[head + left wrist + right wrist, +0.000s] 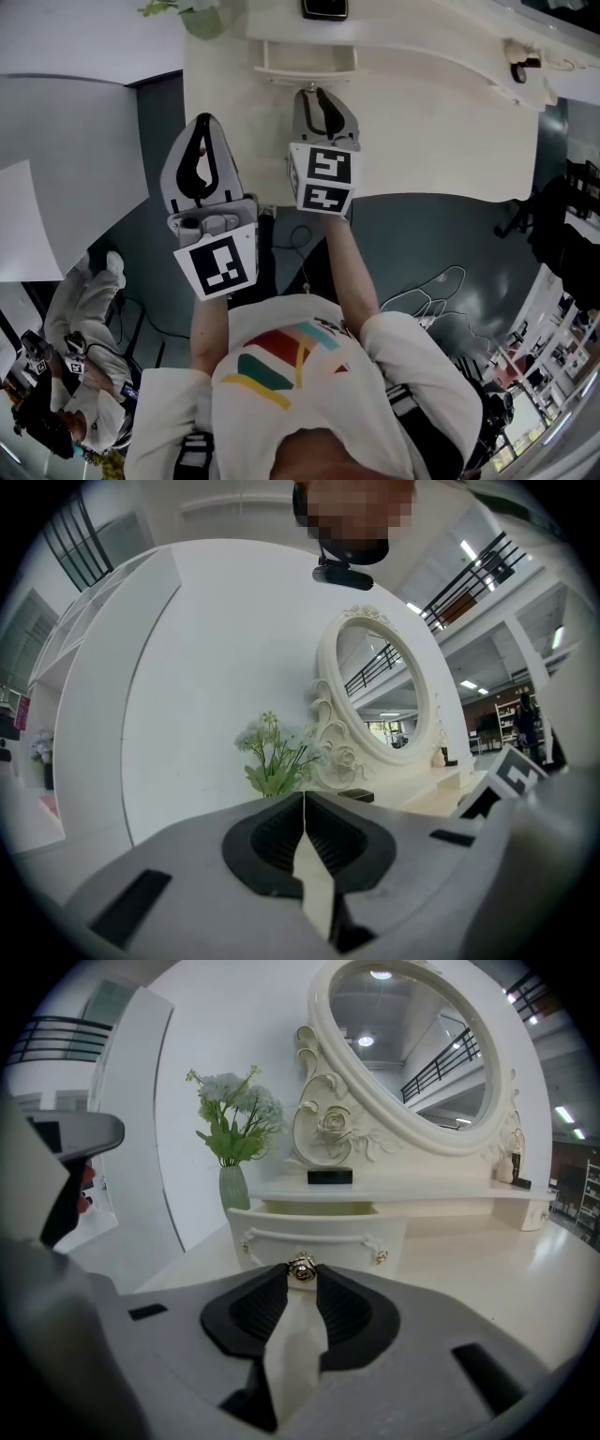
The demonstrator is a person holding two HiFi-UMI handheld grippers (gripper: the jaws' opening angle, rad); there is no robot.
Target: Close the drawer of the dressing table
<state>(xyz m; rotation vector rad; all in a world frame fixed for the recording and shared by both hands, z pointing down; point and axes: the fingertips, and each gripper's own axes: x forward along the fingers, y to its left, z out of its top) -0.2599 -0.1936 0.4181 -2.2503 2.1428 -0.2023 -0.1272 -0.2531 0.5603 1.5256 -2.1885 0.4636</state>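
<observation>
A: What sort of place?
B: A staged furniture set inside a large hall: dressing table (487, 1269) against a white partition (216, 667), balcony railings (478, 574) upper right, strip lights (466, 549), cables (427, 291) across the floor (403, 234).

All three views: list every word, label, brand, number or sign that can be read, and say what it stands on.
None can be read as text in any view.
Left gripper's cube and right gripper's cube: black-and-white square markers, no letters or digits.
Dark block on the dressing table's shelf: no print legible.
Drawer knob: plain gold, no mark.
T-shirt: coloured stripes, no lettering.
</observation>
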